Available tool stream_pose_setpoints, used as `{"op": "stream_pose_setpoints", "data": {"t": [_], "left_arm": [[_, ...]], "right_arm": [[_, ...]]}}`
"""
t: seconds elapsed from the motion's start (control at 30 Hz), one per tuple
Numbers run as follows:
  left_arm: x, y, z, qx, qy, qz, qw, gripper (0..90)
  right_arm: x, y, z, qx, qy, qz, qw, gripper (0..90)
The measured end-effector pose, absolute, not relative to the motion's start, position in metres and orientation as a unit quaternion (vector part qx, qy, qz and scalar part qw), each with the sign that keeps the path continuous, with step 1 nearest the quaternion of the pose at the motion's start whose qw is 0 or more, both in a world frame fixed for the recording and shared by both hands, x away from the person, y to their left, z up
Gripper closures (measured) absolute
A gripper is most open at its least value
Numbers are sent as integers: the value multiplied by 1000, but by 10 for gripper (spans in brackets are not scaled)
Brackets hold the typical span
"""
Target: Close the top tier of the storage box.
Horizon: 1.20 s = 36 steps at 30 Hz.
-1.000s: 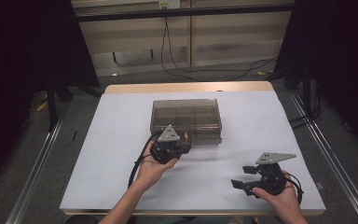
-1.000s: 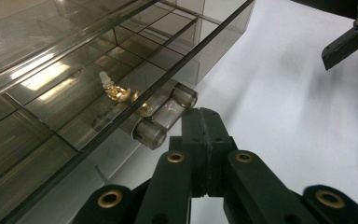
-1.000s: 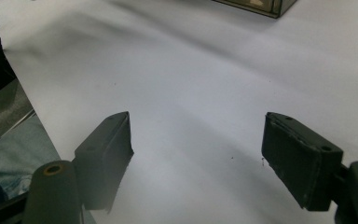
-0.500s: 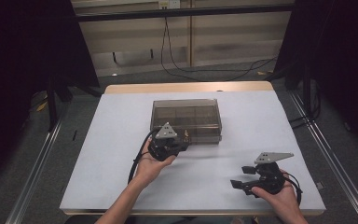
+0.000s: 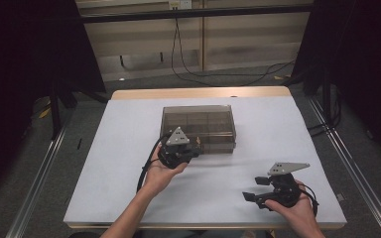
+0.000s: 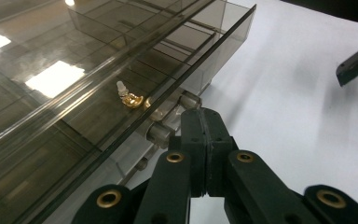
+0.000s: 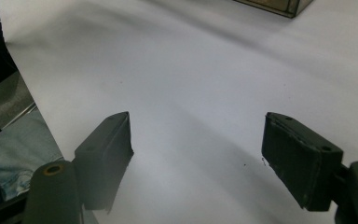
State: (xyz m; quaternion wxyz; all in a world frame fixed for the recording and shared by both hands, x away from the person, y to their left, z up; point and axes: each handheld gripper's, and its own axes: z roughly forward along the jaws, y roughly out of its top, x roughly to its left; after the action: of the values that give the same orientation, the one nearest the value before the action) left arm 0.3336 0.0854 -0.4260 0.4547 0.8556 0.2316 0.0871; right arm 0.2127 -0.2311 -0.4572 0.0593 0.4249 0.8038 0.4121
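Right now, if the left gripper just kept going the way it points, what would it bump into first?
Most likely the smoky clear plastic box. The left gripper, shut, points at the latch on the box's near front edge. Its tips seem almost on it; depth is hard to judge.

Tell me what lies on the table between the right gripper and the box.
Nothing: in the high view the stretch from the right gripper to the box is bare white table. The left gripper sits off to the side, at the box's front.

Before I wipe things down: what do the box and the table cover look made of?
Box: likely smoky clear plastic, glossy; dividers show through and lights reflect on its lid. Table cover: matte white sheet, maybe paper or vinyl; no glare.
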Motion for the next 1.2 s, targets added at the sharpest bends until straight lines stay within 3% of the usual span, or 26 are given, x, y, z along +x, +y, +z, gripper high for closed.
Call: {"op": "stream_pose_setpoints", "data": {"t": [1.2], "left_arm": [[354,80,-428,854,249,98,446,886]], "right_arm": [[213,-234,-457,425,804,412,62,246]]}}
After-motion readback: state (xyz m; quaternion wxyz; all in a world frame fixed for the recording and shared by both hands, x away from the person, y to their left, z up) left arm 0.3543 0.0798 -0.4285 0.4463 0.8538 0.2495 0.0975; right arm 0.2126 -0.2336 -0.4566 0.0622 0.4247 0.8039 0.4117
